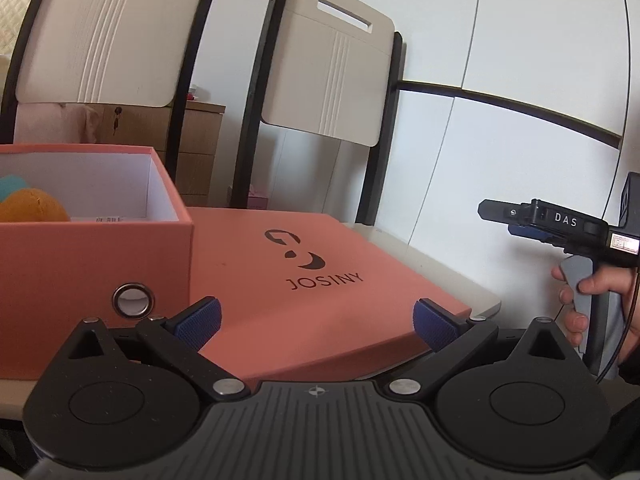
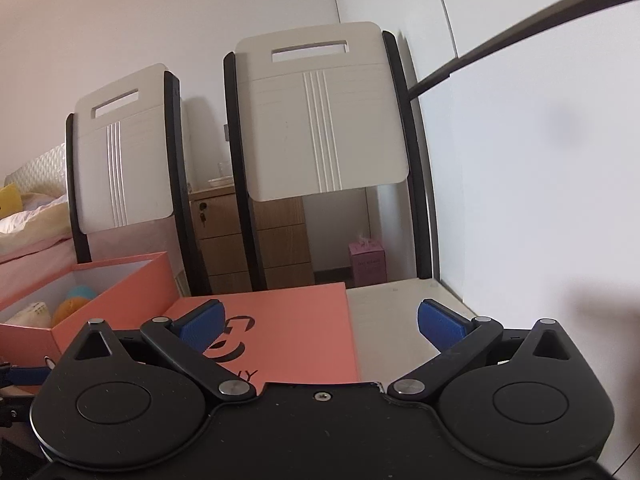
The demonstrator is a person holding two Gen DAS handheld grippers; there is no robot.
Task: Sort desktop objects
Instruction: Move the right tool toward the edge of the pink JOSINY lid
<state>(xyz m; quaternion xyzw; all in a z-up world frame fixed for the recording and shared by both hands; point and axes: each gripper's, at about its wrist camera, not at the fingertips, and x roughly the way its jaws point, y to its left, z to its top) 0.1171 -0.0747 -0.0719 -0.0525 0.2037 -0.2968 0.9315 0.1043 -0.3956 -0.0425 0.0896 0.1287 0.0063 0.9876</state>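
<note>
Both claws empty rn, so I read this as the tail end of sorting, w/ items already in the box and the lid likely next. My left gripper (image 1: pixel 316 320) has pads spread wide, nothing between, hovering just above the near edge of the lid (image 1: pixel 304 280). My right gripper (image 2: pixel 320 320) also gapes, over the same lid. Salmon-pink open box (image 1: pixel 96 264) sits left of the lid, touching or overlapping it; an orange soft thing (image 1: pixel 34 210) and a teal bit (image 1: pixel 12 188) lie inside, prob plush toys but view's cut off. Lid lies flat on the pale table (image 2: pixel 400 320), logo up, rigid cardboard. Next: pinch the lid's edges from both sides, lift level, set on box.
</note>
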